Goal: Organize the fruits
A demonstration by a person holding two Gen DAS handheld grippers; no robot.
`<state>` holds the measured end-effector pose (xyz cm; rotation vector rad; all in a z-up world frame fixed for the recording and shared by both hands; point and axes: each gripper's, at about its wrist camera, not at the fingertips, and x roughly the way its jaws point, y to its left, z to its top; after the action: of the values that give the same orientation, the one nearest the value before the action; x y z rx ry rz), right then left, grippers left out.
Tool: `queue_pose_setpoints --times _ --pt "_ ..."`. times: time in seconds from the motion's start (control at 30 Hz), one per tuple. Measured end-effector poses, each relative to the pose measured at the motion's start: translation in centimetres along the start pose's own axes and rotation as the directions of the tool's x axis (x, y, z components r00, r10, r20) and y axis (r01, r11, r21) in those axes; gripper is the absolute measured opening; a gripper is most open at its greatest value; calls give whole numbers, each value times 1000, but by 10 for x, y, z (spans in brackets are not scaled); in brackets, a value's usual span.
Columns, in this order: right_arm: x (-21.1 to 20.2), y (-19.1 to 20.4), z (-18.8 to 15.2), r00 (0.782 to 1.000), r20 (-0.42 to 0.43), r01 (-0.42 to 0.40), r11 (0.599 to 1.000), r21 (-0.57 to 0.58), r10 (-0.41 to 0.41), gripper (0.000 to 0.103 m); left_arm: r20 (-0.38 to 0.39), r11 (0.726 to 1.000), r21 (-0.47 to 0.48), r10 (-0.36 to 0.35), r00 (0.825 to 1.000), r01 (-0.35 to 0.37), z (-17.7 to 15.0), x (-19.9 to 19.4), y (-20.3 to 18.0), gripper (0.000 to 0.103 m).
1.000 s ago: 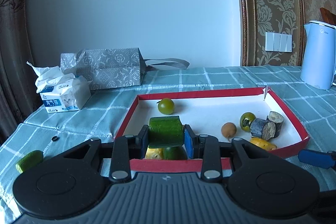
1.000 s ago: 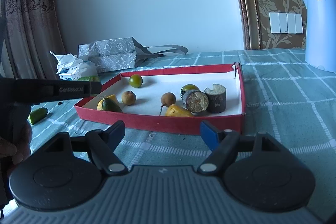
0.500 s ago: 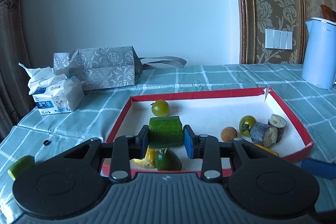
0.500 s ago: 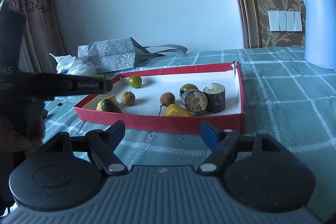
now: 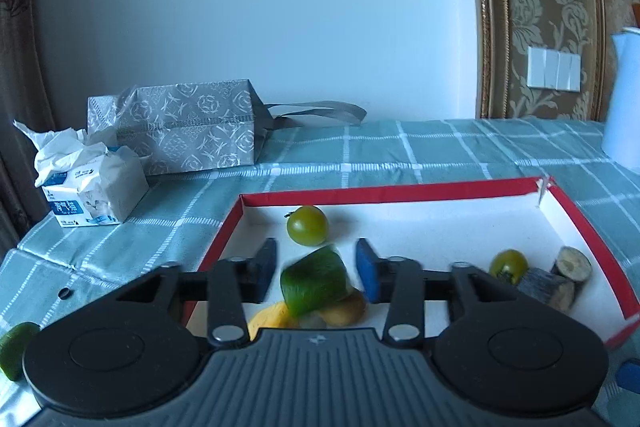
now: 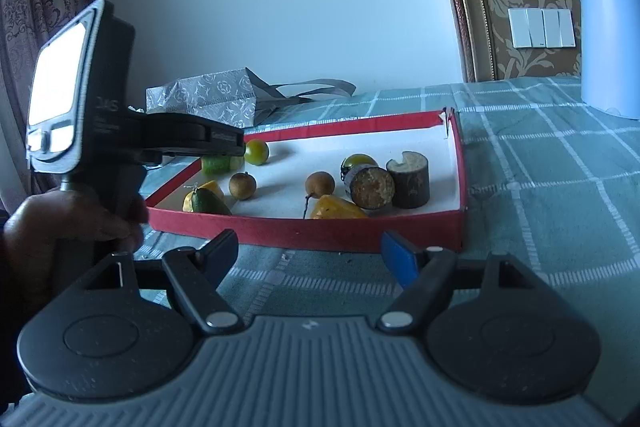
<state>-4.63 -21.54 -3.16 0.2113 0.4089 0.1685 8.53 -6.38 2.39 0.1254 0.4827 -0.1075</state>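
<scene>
My left gripper (image 5: 316, 269) is open over the near left part of the red-rimmed white tray (image 5: 384, 190). A green cucumber chunk (image 5: 314, 282) is blurred and tilted between the spread fingers, touching neither. In the right wrist view the chunk (image 6: 217, 164) sits just under the left gripper's tip. The tray (image 6: 459, 163) holds green tomatoes (image 5: 307, 225), brown longans (image 6: 242, 185), yellow pieces (image 6: 335, 212) and two dark cane stubs (image 6: 408, 179). My right gripper (image 6: 308, 253) is open and empty before the tray's near rim.
Another green cucumber piece (image 5: 16, 345) lies on the checked cloth at far left. A tissue pack (image 5: 94, 187) and a grey patterned bag (image 5: 188, 129) stand at the back left. A pale blue kettle (image 6: 610, 39) stands at the back right.
My left gripper moved forward over the tray and opened, letting go of the cucumber chunk, which is dropping. The right gripper stayed put.
</scene>
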Motion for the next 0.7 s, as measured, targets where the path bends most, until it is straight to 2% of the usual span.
queue_pose_setpoints --times 0.1,0.2,0.33,0.4,0.47,0.6,0.7 --pt "0 2 0 1000 3 5 1000 -12 -5 85 14 1000 -29 2 1000 -2 -1 1 5 75" --pt "0 4 0 1000 4 7 1000 -23 -7 91 25 998 -56 2 1000 -1 1 -4 10 83" --pt "-2 3 1 1000 16 14 1000 -19 -13 95 38 996 -86 -7 999 10 2 -18 18 87" --pt "-2 2 1 1000 16 16 1000 -13 -16 98 50 996 -90 -14 999 18 2 -27 22 95" --pt "-2 1 1 1000 17 20 1000 -8 -20 99 73 993 -106 -40 996 48 0 -36 29 98" --pt "-3 -2 1 999 21 28 999 20 -29 101 92 975 -168 -133 987 147 -7 -51 53 98" --pt "-4 -6 1 999 21 29 999 44 -30 103 112 964 -221 -127 986 149 -14 -63 74 98"
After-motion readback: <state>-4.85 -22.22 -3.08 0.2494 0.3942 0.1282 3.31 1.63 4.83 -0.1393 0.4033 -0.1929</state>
